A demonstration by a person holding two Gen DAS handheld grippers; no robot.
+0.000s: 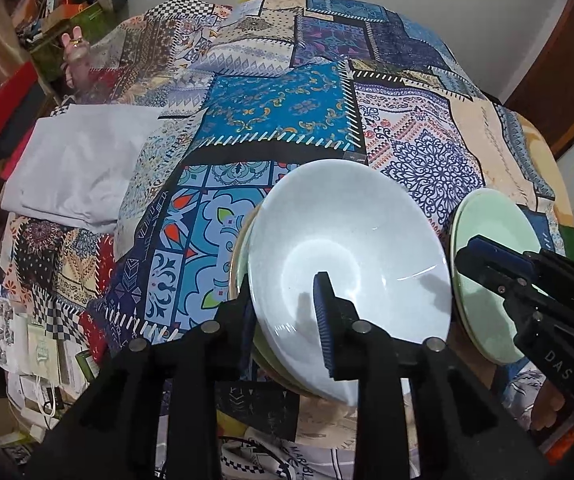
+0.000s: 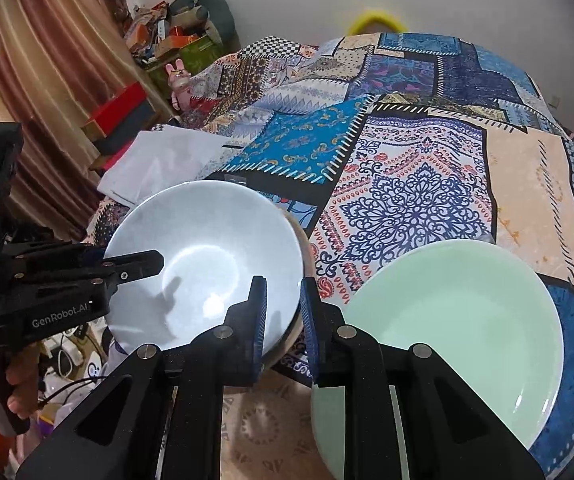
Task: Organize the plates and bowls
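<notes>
In the left wrist view the left gripper (image 1: 287, 312) is clamped on the near rim of the white bowl (image 1: 347, 256), one pad inside the bowl and the other outside and partly hidden; the bowl sits nested on at least one greenish dish (image 1: 241, 264) whose edge shows just left of the white bowl, so a stack has been started on the patchwork bedspread (image 1: 279, 112). To the right of the white bowl, well clear of it, the right gripper (image 1: 483, 256) reaches over a pale green plate (image 1: 483, 232). In the right wrist view the right gripper (image 2: 283, 320) has its pads apart and gripping nothing, hanging between the white bowl (image 2: 207, 256) and the green plate (image 2: 455, 312), which lies just right of the bowl on the bedspread (image 2: 407, 184). The left gripper (image 2: 135, 266) bites the bowl's left rim. By my judgement the task is midway: the bowl is stacked, while the green plate is left to be gathered.
</notes>
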